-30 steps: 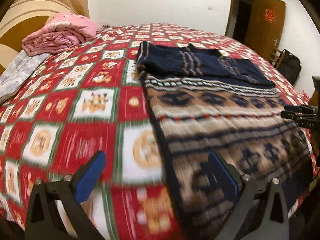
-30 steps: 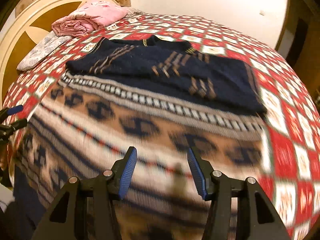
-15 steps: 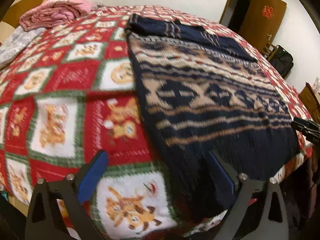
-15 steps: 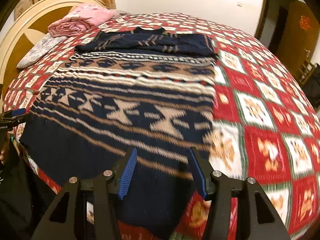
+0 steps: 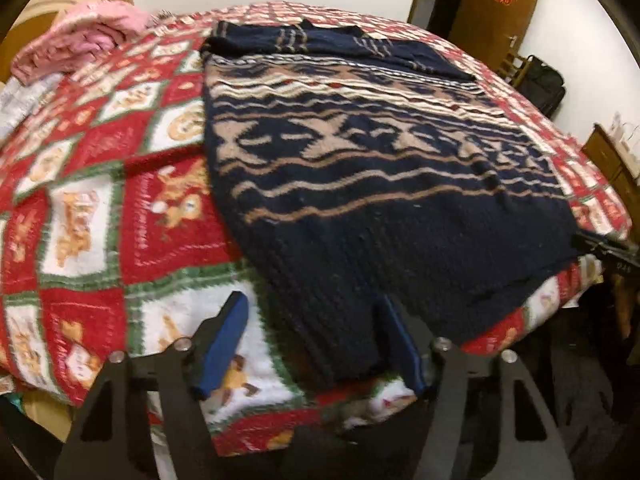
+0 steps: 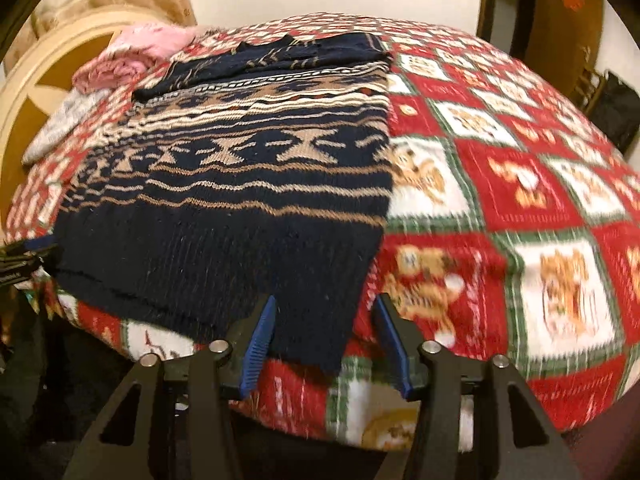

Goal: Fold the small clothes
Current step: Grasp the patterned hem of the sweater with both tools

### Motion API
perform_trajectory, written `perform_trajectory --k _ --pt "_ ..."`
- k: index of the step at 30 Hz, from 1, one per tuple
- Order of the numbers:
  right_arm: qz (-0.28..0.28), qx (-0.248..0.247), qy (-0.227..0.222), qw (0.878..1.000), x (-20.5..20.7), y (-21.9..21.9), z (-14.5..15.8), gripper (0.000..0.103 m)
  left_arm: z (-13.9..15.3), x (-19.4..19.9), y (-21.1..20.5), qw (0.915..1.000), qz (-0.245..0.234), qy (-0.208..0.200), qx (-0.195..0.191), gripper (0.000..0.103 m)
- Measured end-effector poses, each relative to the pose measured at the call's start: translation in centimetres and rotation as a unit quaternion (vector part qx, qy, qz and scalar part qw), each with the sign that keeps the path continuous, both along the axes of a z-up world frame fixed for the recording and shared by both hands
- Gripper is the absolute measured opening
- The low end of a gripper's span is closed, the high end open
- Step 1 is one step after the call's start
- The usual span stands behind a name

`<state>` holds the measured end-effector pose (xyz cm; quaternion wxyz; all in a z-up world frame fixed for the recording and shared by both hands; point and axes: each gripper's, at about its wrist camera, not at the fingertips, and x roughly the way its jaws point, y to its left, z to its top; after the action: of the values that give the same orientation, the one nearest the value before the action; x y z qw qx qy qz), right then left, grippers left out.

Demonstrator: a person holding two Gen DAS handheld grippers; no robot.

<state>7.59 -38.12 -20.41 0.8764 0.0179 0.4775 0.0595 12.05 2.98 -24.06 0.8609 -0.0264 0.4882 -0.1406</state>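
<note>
A navy sweater (image 5: 380, 184) with tan and cream patterned bands lies spread flat on the bed, over a red, white and green checked blanket (image 5: 92, 216). In the left wrist view it fills the centre and right of the frame, its plain navy hem toward the bottom and its sleeves folded across the top. The left hand-held gripper (image 5: 312, 344) sits at the bottom centre with its blue-padded fingers spread wide, the sweater's lower left hem corner between them. In the right wrist view the sweater (image 6: 240, 184) covers the centre left. The right hand-held gripper (image 6: 324, 344) is also wide apart at the bottom centre, straddling the hem's lower right corner. Whether any pad touches the knit I cannot tell. A pink folded quilt (image 5: 76, 46) lies in the upper left, and a brown door (image 5: 496, 8) stands in the upper right.
</note>
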Motion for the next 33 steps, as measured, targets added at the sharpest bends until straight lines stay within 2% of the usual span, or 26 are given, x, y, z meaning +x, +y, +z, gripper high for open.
perform_trajectory --k 8,12,14,15,16,19,21,23,26,27,29,30,33 --pt "-0.015 0.091 0.006 0.996 -0.5 -1.5 -0.2 0.046 -0.2 0.0 1.0 0.9962 0.014 0.029 -0.08 0.066" --pt "-0.024 0.117 0.005 0.993 -0.1 -1.4 -0.7 0.045 -0.3 0.0 0.8 0.9966 0.013 0.028 -0.076 0.067" --pt "-0.024 0.114 0.004 0.993 0.0 -1.1 -0.9 0.037 -0.3 -0.1 0.7 0.997 0.007 0.026 -0.072 0.06" --pt "-0.024 0.114 0.004 0.993 0.1 -1.0 -1.0 0.035 -0.3 -0.2 0.6 0.9969 0.0 0.028 -0.073 0.046" --pt "-0.024 0.117 0.004 0.993 0.0 -1.1 -1.1 0.034 -0.4 -0.1 0.5 0.9968 -0.002 0.032 -0.074 0.038" --pt "-0.035 0.148 0.008 0.988 0.2 -1.7 -1.3 0.029 -0.5 0.1 1.0 0.9952 0.003 0.037 -0.091 0.038" --pt "-0.04 0.164 0.012 0.986 0.3 -2.0 -1.6 0.021 -0.5 0.2 1.4 0.9937 0.008 0.04 -0.104 0.038" --pt "-0.039 0.157 0.015 0.987 0.3 -1.8 -1.8 0.016 -0.7 0.2 1.4 0.9936 0.01 0.038 -0.106 0.038" --pt "-0.027 0.15 0.016 0.988 0.1 -1.3 -1.7 0.015 -0.7 0.0 1.5 0.9931 0.017 0.037 -0.11 0.038" --pt "-0.023 0.149 0.017 0.988 0.1 -1.1 -1.7 0.015 -0.7 0.0 1.6 0.9929 0.02 0.037 -0.111 0.036" --pt "-0.019 0.14 0.014 0.99 0.0 -0.8 -1.7 0.014 -0.7 0.0 1.8 0.9916 0.018 0.038 -0.122 0.025" --pt "-0.02 0.139 0.013 0.99 0.0 -0.9 -1.7 0.012 -0.8 0.1 2.1 0.9901 0.017 0.04 -0.133 0.014" --pt "-0.021 0.143 0.01 0.989 0.0 -1.1 -1.7 0.011 -0.8 0.2 2.7 0.9858 0.018 0.042 -0.162 0.013"
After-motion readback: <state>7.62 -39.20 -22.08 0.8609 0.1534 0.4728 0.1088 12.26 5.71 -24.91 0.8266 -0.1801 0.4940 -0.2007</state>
